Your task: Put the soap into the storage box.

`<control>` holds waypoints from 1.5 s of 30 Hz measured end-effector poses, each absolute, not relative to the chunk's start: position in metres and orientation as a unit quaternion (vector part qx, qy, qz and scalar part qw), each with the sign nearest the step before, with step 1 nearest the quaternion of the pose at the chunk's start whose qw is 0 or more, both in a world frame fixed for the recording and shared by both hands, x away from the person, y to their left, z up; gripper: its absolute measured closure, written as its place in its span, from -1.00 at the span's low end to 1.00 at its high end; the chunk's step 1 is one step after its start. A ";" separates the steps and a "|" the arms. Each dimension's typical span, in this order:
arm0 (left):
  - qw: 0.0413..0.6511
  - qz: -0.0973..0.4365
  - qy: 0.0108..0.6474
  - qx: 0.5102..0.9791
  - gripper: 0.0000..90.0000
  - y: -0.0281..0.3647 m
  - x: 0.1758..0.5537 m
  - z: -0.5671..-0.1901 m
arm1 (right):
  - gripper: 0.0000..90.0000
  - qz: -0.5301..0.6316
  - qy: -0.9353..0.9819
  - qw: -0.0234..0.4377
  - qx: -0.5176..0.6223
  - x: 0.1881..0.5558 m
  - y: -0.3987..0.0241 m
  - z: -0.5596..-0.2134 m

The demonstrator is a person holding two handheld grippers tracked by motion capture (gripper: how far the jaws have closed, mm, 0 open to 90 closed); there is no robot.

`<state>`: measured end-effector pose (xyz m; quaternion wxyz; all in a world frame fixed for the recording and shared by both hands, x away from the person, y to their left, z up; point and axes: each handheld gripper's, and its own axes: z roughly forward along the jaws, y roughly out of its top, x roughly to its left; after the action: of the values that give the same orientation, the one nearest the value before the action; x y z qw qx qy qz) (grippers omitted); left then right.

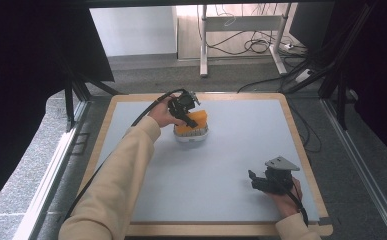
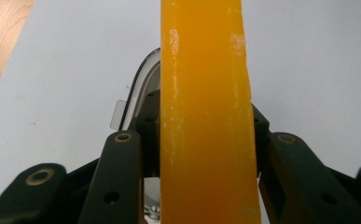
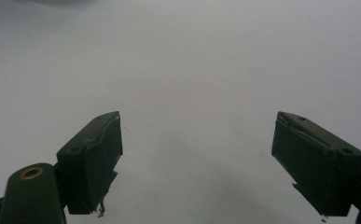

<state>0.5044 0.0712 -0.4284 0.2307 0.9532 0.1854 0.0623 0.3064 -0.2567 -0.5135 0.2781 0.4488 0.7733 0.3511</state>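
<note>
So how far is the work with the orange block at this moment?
Done: the left claw is shut on the orange block, above the white container. In hand: the block stands on edge at the container; whether it goes in or comes out, I cannot tell. Left: the right claw is open and holds nothing, low over the grey mat.

Glossy, waxy-smooth orange slab (image 2: 206, 116), matt pale-grey table mat (image 1: 231, 160), light wood table edge (image 1: 301, 135), matt black fingers (image 3: 92, 161)

Grey-topped table (image 1: 231, 165) — white container (image 1: 191, 136) on it.
</note>
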 end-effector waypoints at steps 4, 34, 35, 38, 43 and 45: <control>0.232 0.057 0.183 0.954 0.38 0.071 0.509 -0.434 | -0.64 0.348 0.773 0.279 0.451 0.306 -0.257 -0.514; 0.236 0.031 0.143 0.961 0.38 0.071 0.517 -0.448 | -0.64 0.342 0.773 0.281 0.454 0.306 -0.258 -0.516; 0.235 0.031 0.142 0.961 0.38 0.071 0.517 -0.450 | -0.64 0.342 0.774 0.281 0.454 0.306 -0.259 -0.516; 0.231 0.027 0.141 0.962 0.38 0.070 0.519 -0.455 | -0.64 0.341 0.774 0.281 0.454 0.306 -0.259 -0.516; 0.238 0.031 0.144 0.960 0.38 0.070 0.522 -0.457 | -0.64 0.341 0.773 0.282 0.454 0.307 -0.258 -0.516; 0.235 0.038 0.146 0.960 0.37 0.071 0.523 -0.457 | -0.64 0.342 0.773 0.285 0.452 0.306 -0.257 -0.516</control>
<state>0.5227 0.0706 -0.4573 0.2346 0.9603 0.1458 0.0381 0.3063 -0.2574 -0.5159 0.2851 0.4520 0.7731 0.3416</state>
